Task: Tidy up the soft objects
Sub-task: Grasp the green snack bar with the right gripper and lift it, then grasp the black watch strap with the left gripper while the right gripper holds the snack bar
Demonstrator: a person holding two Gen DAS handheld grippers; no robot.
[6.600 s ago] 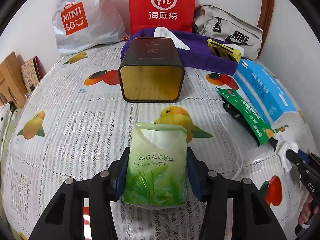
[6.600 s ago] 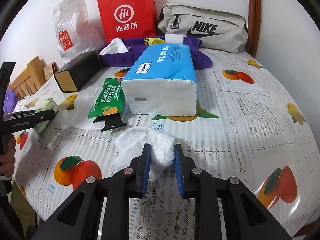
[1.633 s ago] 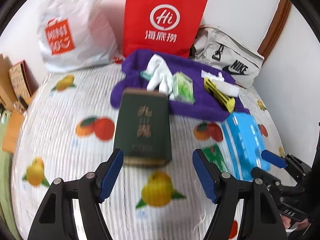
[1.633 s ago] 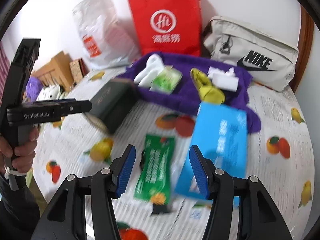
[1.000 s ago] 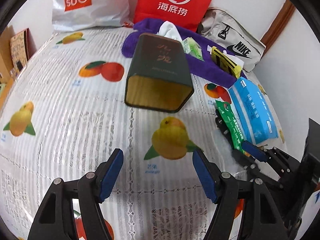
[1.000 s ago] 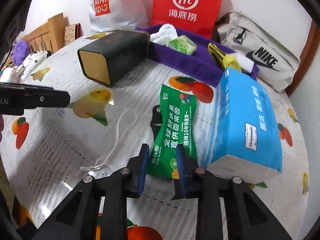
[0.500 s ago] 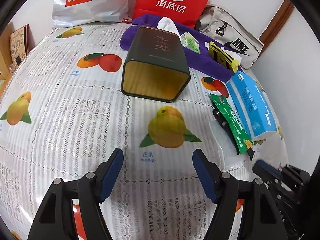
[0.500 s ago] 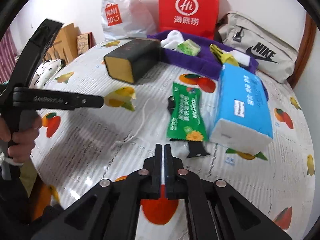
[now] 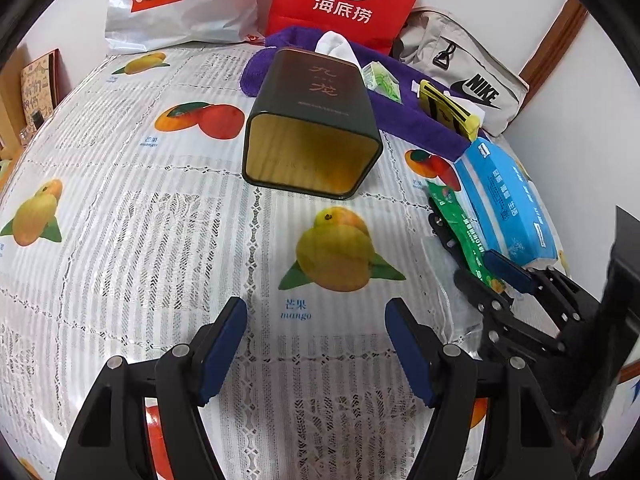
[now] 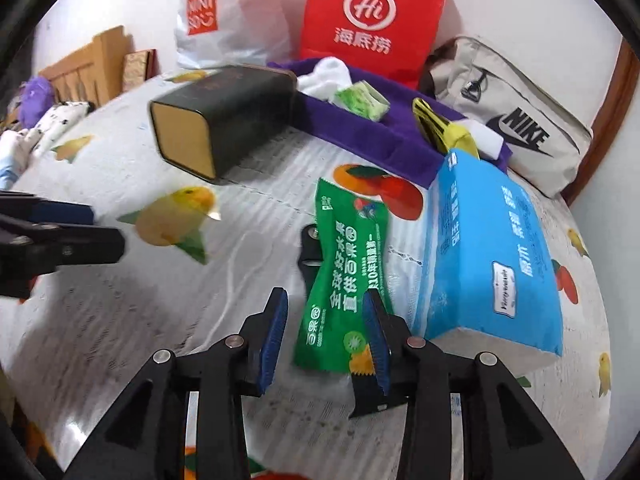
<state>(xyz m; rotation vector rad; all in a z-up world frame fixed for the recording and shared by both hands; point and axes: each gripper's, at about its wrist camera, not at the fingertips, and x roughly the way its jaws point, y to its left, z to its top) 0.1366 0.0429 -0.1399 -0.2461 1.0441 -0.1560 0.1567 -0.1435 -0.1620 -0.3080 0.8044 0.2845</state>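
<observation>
Clearly the green pouch (image 10: 344,276) is the piece in play — a flat, crinkly packet lying on the fruit-print tablecloth (image 10: 120,320), its near end between the pads of the right gripper (image 10: 326,340), its right edge just beside the blue tissue pack (image 10: 484,256) and its far end over a black clip-like thing I cannot make out. The right jaws are opening, partly apart, with the pouch's lower end in the gap; the pads do not seem to press on it yet. To take it well, I would lower the fingers so that one pad slides under the edge — a thin packet on a slick cloth will skate away if pinched from above — and close across its narrow waist, clear of the tissue pack. Its likely home is the purple towel (image 10: 360,128) at the back, where a white cloth (image 10: 326,72) and a small green tissue packet (image 10: 360,100) already lie. The left gripper (image 9: 316,344) hovers over bare cloth, jaws wide and holding nothing, short of the dark tin (image 9: 316,120) lying on its side.
</observation>
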